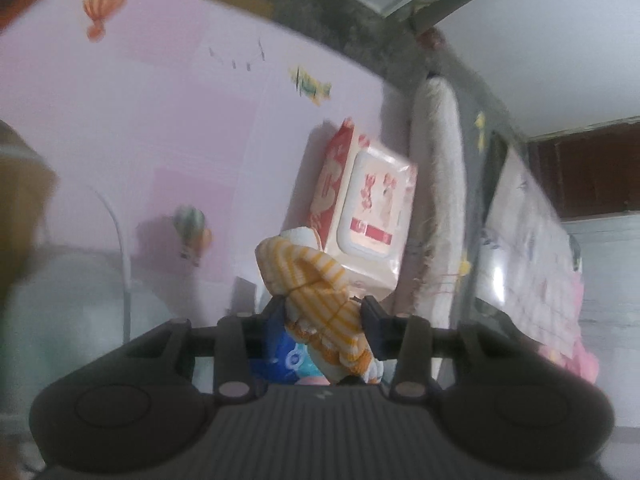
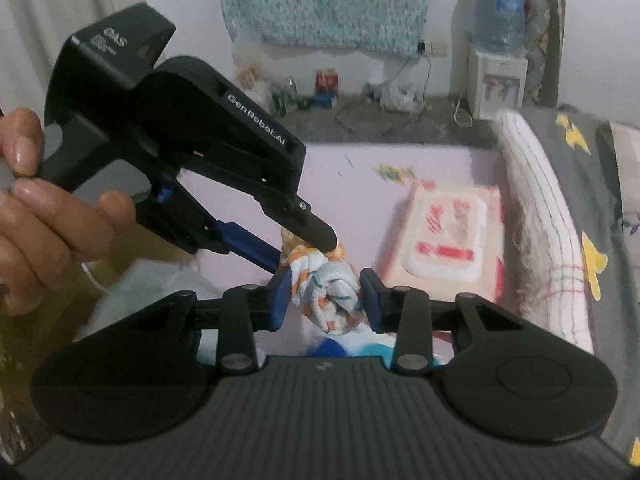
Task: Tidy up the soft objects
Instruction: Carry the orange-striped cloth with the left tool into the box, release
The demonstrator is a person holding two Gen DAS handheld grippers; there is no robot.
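Tools left [image 1: 323,311] and right [image 2: 324,295] both clamped on striped sock bundle [image 1: 316,288], wipes pack [image 2: 448,236] near, pink mat [image 1: 140,128] clear leftward

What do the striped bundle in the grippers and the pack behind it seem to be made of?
Striped bundle: soft knitted fabric, matte, ribbed stripes and frilly edge; likely socks. Pack: glossy plastic film with a stiffer flip lid, probably wet wipes; blur hides detail.
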